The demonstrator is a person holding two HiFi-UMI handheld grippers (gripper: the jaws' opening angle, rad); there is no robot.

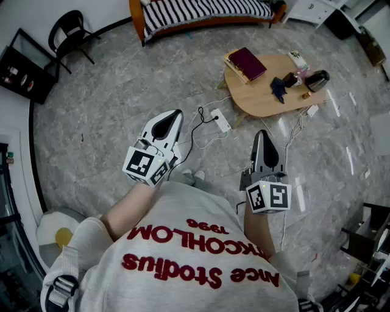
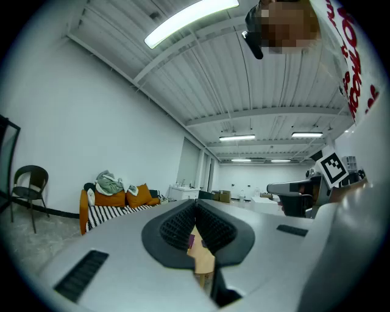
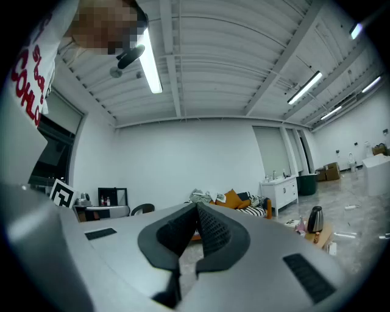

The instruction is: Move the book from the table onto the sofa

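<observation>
A dark red book (image 1: 247, 63) lies on top of a tan book at the left end of a low wooden table (image 1: 262, 100). The striped sofa (image 1: 201, 11) stands along the far wall; it also shows as the sofa (image 2: 116, 204) in the left gripper view and the sofa (image 3: 250, 207) in the right gripper view. My left gripper (image 1: 173, 116) is shut and empty, held level well short of the table. My right gripper (image 1: 261, 135) is shut and empty too, below the table. Between the left jaws a sliver of the table (image 2: 204, 259) shows.
On the table sit a kettle (image 1: 317, 79), a blue object (image 1: 278, 88) and small bottles. A white power strip (image 1: 220, 119) with cables lies on the floor between me and the table. A black chair (image 1: 72, 33) and a dark shelf (image 1: 24, 67) stand at the left.
</observation>
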